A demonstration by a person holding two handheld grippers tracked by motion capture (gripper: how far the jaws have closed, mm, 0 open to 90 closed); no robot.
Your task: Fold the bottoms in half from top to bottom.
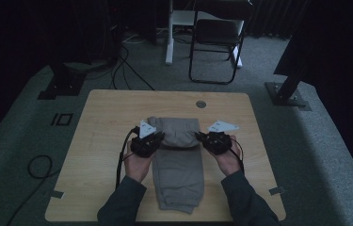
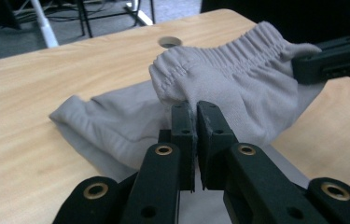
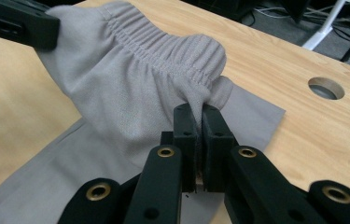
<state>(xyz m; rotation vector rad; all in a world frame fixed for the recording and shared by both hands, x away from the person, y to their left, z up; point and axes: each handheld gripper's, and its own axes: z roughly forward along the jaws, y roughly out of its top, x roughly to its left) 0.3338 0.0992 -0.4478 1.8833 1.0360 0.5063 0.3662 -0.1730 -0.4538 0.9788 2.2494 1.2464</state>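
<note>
Looking down in the high view, grey sweatpants lay lengthwise on the wooden worktop, waistband end folded toward the far edge. Left hand-held gripper and right hand-held gripper each met a waistband corner. Left gripper view: jaws clamped on a pinch of the elastic waistband, raised off the worktop; the other gripper held the far corner. Right gripper view: jaws clamped on the waistband's corner, fabric draped below, round hole beyond.
</note>
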